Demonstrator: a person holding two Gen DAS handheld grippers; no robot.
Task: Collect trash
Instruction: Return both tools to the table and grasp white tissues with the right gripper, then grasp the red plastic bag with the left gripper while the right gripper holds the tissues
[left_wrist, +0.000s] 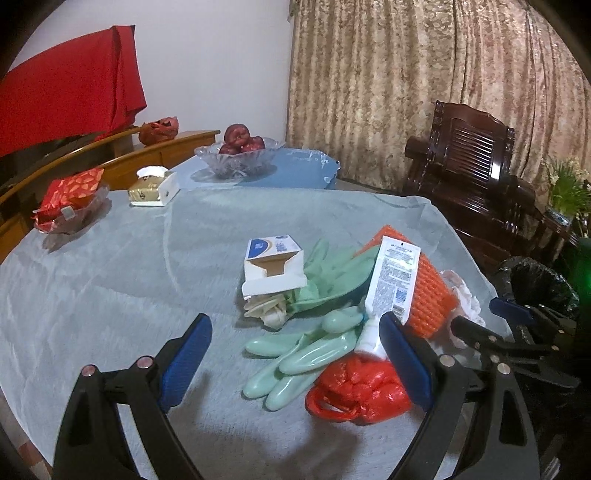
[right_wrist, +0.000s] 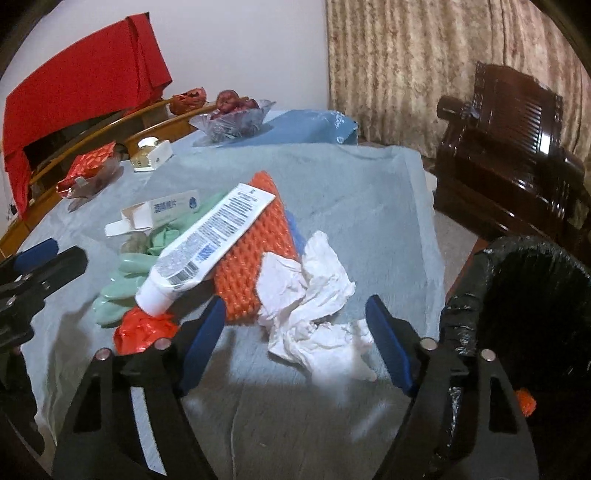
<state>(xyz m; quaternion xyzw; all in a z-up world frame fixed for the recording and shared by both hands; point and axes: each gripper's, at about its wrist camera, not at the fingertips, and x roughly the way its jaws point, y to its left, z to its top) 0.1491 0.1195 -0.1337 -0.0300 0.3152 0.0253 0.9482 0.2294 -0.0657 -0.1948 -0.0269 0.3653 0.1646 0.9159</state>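
A heap of trash lies on the grey-clothed table. It holds a white toothpaste tube on an orange foam net, pale green gloves, a red plastic bag and an opened white carton. My left gripper is open, the gloves lie between its fingers, and its right finger stands by the tube's cap. Crumpled white tissue lies between the fingers of my right gripper, which is open; the pads are apart from the tissue. A black-lined bin stands at the right.
At the table's far side are a tissue box, a glass bowl of red fruit and a red packet in a dish. A dark wooden chair stands beyond the right edge, against the curtain.
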